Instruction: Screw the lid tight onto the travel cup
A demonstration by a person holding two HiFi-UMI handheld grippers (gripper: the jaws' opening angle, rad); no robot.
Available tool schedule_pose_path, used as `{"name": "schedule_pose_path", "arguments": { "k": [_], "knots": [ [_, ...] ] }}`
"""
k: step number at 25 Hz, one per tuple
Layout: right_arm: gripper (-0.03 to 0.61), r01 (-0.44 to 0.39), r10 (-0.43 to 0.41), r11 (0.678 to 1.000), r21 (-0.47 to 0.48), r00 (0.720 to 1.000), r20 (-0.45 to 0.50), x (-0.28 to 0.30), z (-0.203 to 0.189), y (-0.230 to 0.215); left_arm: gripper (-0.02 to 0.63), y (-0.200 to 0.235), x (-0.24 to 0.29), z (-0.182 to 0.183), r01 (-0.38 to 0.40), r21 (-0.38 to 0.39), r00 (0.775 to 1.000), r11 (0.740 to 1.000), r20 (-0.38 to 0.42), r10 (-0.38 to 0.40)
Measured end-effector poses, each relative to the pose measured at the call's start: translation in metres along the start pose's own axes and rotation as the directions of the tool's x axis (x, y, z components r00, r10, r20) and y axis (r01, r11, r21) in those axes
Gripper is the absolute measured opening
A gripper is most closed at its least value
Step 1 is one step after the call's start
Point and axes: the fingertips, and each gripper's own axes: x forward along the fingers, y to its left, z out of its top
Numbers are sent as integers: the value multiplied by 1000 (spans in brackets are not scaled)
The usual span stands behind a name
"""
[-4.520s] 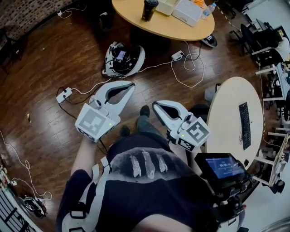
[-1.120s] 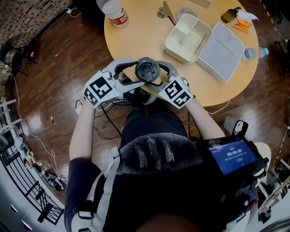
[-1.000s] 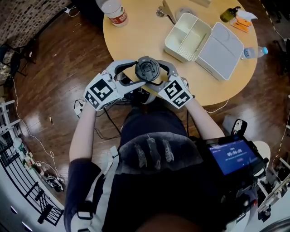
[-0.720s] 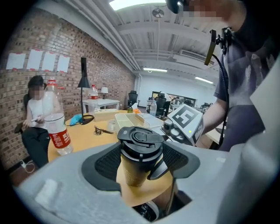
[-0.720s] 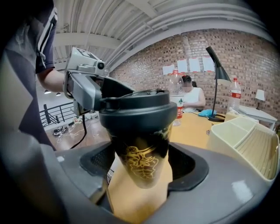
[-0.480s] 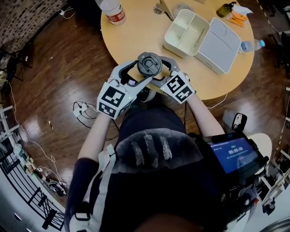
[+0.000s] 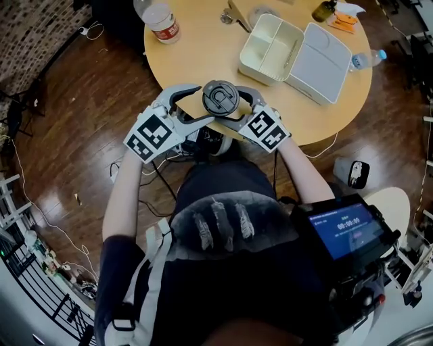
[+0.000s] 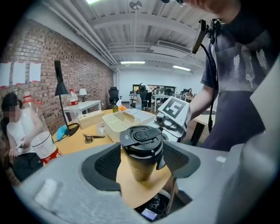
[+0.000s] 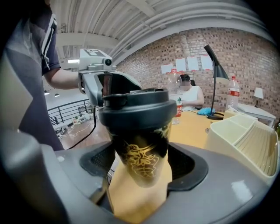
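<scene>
Layout, near table point(image 7: 203, 51) edge
Travel cup point(image 7: 220, 96) stands on the table, between my left gripper point(image 7: 196, 105) and right gripper point(image 7: 242, 105); lunch box point(image 7: 272, 48) behind it to the right, bottle point(image 7: 157, 17) far back left.

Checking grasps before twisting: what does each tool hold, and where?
Left tool clamps the lid at its rim; right tool clamps the travel cup mid-body.

My head cam sits high and faces steeply down over the torso; table point(image 7: 203, 54) edge, left gripper point(image 7: 203, 105) and right gripper point(image 7: 234, 107) at mid-range. Left gripper cam rides behind its fingers, looks along them: travel cup point(image 8: 142, 153) close between them, right gripper beyond the fingertips. Right gripper cam faces back the opposite way, lower, travel cup even nearer. All three share travel cup and table.
</scene>
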Motion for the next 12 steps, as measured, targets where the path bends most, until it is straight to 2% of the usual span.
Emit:
{"name": "schedule_pose_path", "arguments": {
  "k": [7, 12],
  "knots": [
    [373, 12, -12, 1000, 1, 1000, -15, 2, -3, -1, 308, 0, 7, 1, -63, -117, 988, 991, 131, 78],
    [372, 23, -23, 1000, -1, 1000, -21, 1, -6, -1, 301, -5, 7, 5, -175, -216, 971, 960, 123, 205]
  ]
}}
